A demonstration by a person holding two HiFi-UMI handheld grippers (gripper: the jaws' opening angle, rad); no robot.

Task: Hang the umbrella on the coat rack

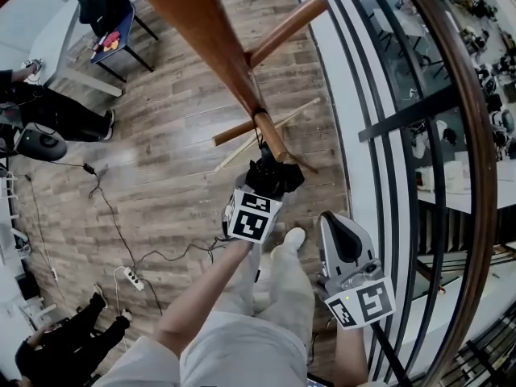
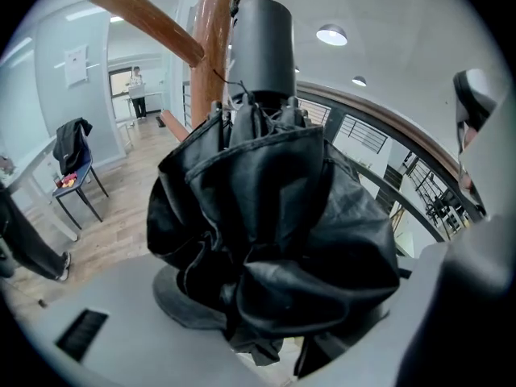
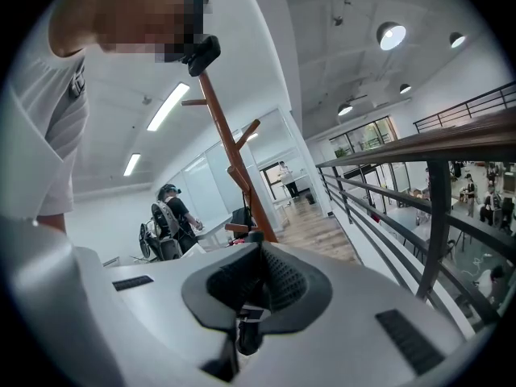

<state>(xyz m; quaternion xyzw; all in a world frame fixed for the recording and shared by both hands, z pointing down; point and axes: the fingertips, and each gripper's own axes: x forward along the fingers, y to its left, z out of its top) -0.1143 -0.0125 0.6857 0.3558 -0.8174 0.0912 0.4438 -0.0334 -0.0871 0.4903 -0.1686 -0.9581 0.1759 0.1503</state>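
Gripping the folded black umbrella (image 1: pixel 276 173), the left gripper (image 1: pixel 270 185) tilts downward just below a peg (image 1: pixel 270 135) of the coat rack (image 1: pixel 218 39) in the head view, while the right gripper (image 1: pixel 343 244) hangs beside the railing (image 1: pixel 476 135). Left gripper view: fabric bunched between the jaws (handle (image 2: pixel 266 47) uppermost). Right gripper view: jaws closed together, empty.

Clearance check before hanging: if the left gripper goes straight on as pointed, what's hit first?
The left gripper grips the umbrella; just past its handle stands the coat rack pole, likely first contact, though depth is unclear.
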